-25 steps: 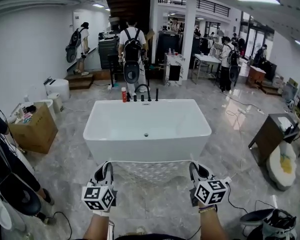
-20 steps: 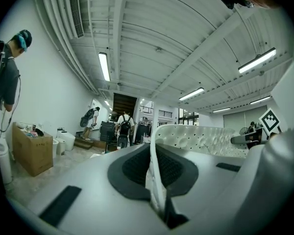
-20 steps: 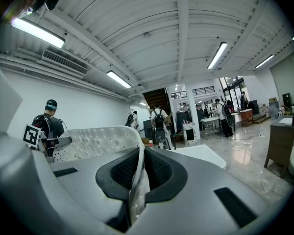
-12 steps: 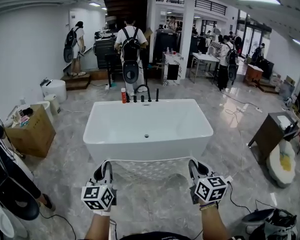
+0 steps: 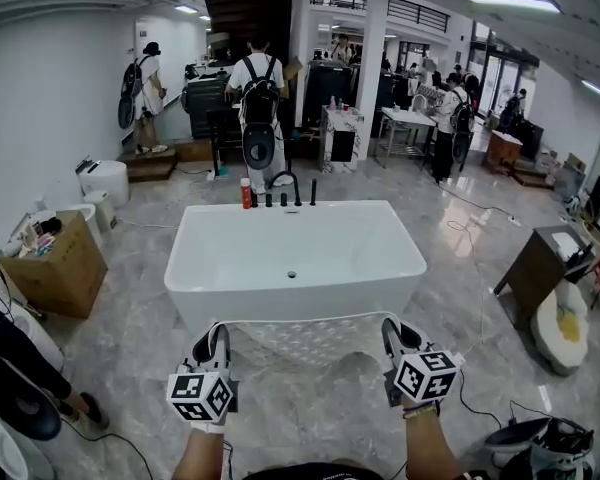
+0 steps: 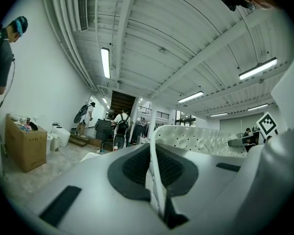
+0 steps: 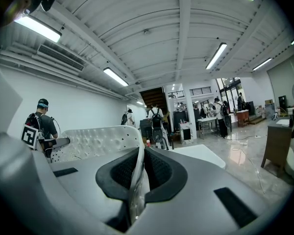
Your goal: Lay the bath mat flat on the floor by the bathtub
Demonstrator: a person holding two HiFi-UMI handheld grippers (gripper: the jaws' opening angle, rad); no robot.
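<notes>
Holding the bath mat stretched between your hands, you have a top corner in each gripper. The left gripper and right gripper are both closed tight on its white edge. The mat hangs just in front of the bathtub, over the floor. Since a second ago it has barely shifted, and both grippers keep their hold.

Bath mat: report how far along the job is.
Done: the bath mat is picked up and spread wide in front of the bathtub. In hand: the left gripper and right gripper are each shut on one end of its top edge, holding it up off the floor. Left: lower it flat beside the tub and let go.
</notes>
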